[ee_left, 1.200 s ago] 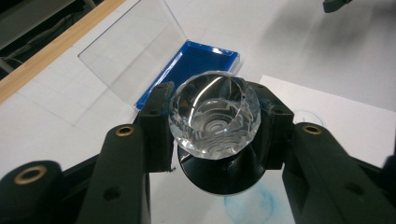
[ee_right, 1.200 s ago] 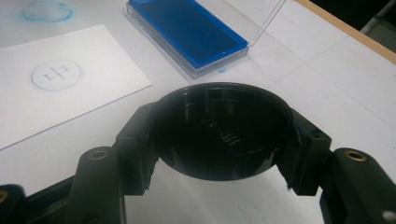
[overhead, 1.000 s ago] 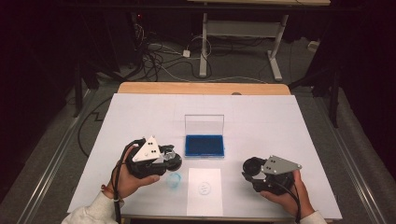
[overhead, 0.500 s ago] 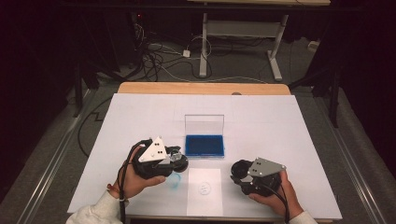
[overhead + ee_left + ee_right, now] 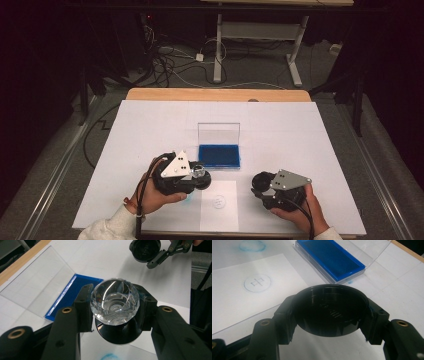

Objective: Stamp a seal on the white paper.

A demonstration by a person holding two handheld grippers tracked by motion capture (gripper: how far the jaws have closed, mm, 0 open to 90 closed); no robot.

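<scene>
Stamp (image 5: 115, 307), its faceted clear knob facing the camera and its round black base below, sits pinched between the two black fingers of the left gripper (image 5: 115, 308), one finger pressed to each side of it, held above the desk (image 5: 300, 135). Off to the right, the right gripper (image 5: 331, 315) has its fingers closed on the stamp's black cap (image 5: 331, 312), open side up, the rim caught on both sides. Between the two hands lies a white sheet of paper (image 5: 218, 205) bearing a round blue imprint (image 5: 218, 201). Just beyond it rests the blue ink pad (image 5: 219, 155), its clear lid (image 5: 218, 133) standing upright behind. A faint blue smudge (image 5: 109, 357) marks the desk beneath the stamp.
</scene>
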